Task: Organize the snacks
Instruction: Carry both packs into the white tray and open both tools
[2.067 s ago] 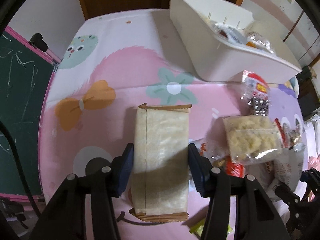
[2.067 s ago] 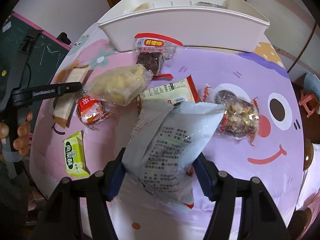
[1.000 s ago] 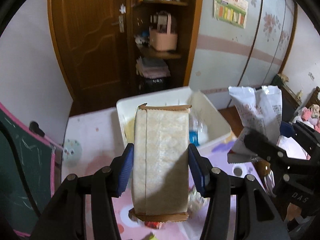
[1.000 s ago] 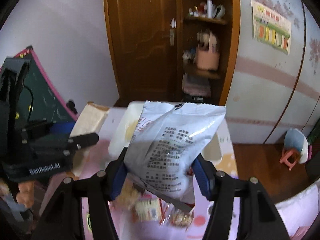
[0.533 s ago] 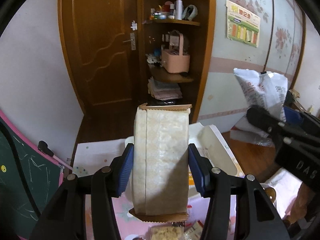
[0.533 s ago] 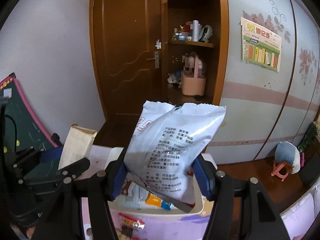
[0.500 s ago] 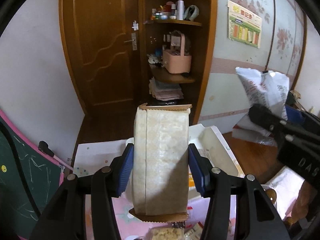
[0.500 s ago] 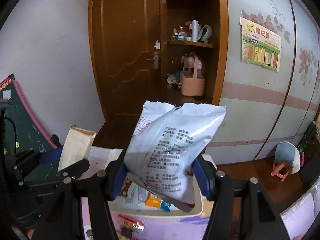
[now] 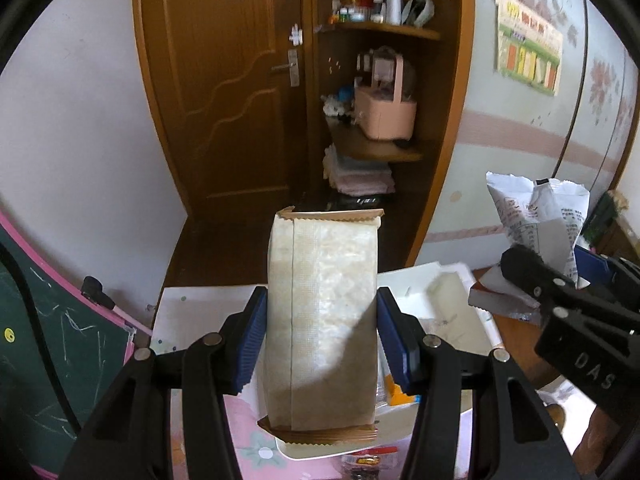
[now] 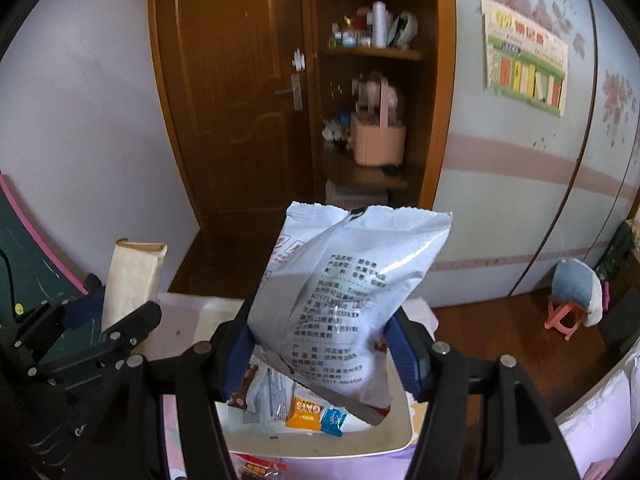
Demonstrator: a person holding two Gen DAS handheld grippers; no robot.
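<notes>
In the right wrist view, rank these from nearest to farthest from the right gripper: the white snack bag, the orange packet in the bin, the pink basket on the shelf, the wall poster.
1. White snack bag: clamped between the right gripper fingers.
2. Orange packet: just below, inside the white bin.
3. Pink basket: across the room on the shelf, centre.
4. Wall poster: upper right; roughly as far as the basket, too close to call.

Tabletop (image 9: 208,436): pink and white patterned cover. On it: one white plastic bin (image 10: 320,450) holding small wrapped snacks (image 10: 308,406); one red-wrapped snack (image 10: 256,468) lying just in front of the bin's near wall.
</notes>
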